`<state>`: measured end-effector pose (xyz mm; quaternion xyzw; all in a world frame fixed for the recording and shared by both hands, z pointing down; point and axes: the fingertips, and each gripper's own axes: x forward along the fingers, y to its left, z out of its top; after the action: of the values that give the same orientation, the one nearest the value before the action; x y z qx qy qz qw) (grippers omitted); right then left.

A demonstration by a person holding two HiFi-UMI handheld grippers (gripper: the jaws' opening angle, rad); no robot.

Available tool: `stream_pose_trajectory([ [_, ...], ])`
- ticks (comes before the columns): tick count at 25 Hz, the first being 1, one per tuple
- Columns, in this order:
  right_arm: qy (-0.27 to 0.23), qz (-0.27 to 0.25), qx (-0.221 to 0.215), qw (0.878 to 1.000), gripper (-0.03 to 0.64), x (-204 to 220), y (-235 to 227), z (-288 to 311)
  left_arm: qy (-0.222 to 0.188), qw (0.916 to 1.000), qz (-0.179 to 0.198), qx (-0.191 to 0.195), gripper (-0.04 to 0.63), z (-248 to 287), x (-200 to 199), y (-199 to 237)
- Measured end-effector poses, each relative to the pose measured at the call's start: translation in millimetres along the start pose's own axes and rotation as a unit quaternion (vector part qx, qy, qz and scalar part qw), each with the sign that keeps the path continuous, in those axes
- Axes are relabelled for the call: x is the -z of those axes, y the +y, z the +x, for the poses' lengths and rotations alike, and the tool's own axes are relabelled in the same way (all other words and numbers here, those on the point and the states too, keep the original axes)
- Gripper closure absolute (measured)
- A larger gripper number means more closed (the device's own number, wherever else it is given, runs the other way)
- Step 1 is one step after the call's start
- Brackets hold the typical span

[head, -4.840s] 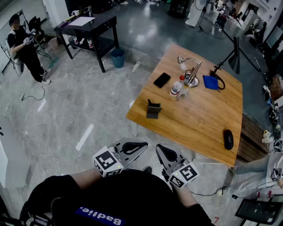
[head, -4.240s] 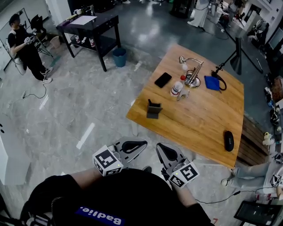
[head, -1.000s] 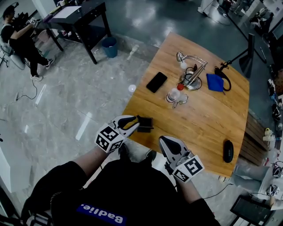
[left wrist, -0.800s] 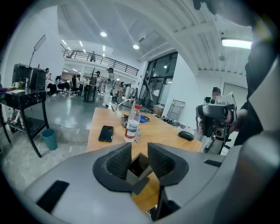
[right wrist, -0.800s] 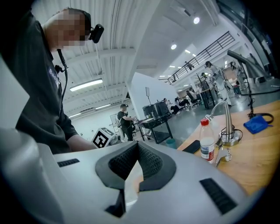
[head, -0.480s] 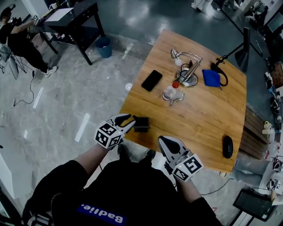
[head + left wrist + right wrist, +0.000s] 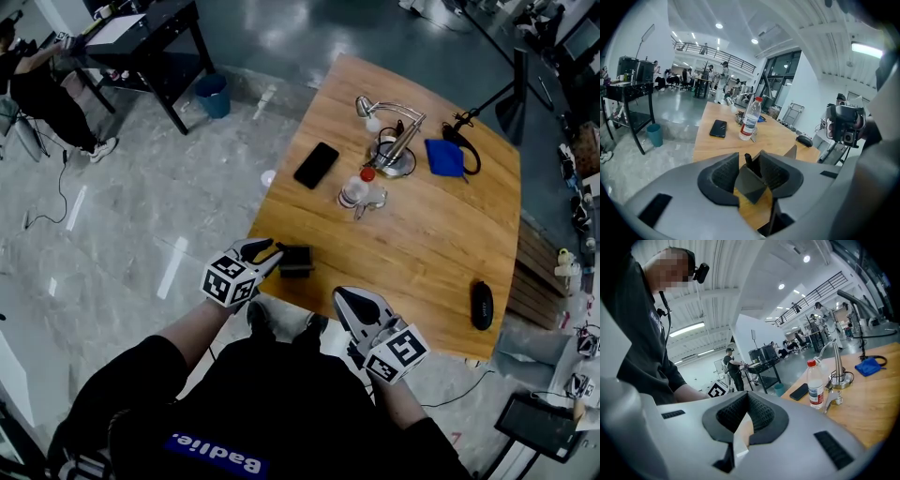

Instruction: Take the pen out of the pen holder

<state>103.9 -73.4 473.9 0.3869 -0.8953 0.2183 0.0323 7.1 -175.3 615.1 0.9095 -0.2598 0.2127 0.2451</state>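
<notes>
Left jaws: the left gripper (image 7: 270,253) has its jaws wide apart, and they have just been opening. The holder and pen sit in the gap, and the pads do not seem to press on either.
Pen (image 7: 748,160): dark. Only its top shows, poking up above the holder rim.
Holder (image 7: 751,186): dark grey and angular. It stands at the near left corner of the counter (image 7: 441,253), right at the left jaw tips.
Right jaws: the right gripper (image 7: 746,397) has its tips together with nothing between them. It hangs off the counter's near edge, apart from the holder.
Step (judged): approach, lining up on the pen top. No grip yet.
Doing it well (judged): the jaws should straddle the pen alone, above the rim and clear of the holder walls. Close on the exposed top, then draw upward along the pen's own line. The holder looks light and may lift or tip with the pen, so the right gripper could steady it.
Other container: the bottle (image 7: 352,190) is clear with a red cap on and stands mid-counter. Its fill level is not readable.
Beyond: a phone (image 7: 316,165) lies near the bottle.
</notes>
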Motion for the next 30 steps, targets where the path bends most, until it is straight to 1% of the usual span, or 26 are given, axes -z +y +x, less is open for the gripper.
stream_pose_trajectory([
  [5, 0.004, 0.005, 0.0, 1.0, 0.614, 3, -1, 0, 0.004, 0.9999, -0.012, 0.006, 0.463, 8, 5, 4],
  [8, 0.005, 0.005, 0.002, 1.0, 0.614, 4, -1, -2, 0.003, 0.9999, -0.01, 0.01, 0.466, 12, 6, 4],
  [9, 0.006, 0.006, 0.003, 1.0, 0.614, 4, -2, -3, 0.002, 0.9999, -0.008, 0.01, 0.474, 12, 6, 4],
  [11, 0.007, 0.006, 0.004, 1.0, 0.614, 5, -2, -4, 0.001, 0.9999, -0.004, 0.011, 0.518, 13, 5, 4],
  [12, 0.007, 0.006, 0.005, 1.0, 0.614, 5, -2, -4, 0.001, 0.9999, -0.004, 0.014, 0.531, 13, 5, 4],
  [17, 0.008, 0.005, 0.006, 1.0, 0.614, 5, -1, -6, -0.002, 0.9998, -0.001, 0.022, 0.54, 12, 3, 1],
  [21, 0.004, 0.004, 0.005, 1.0, 0.614, 2, -1, -6, -0.011, 0.9996, 0.001, 0.026, 0.543, 7, -7, -2],
  [30, -0.005, -0.001, 0.0, 1.0, 0.614, -3, 5, -4, -0.03, 0.9988, 0.02, 0.034, 0.543, -12, -35, -16],
])
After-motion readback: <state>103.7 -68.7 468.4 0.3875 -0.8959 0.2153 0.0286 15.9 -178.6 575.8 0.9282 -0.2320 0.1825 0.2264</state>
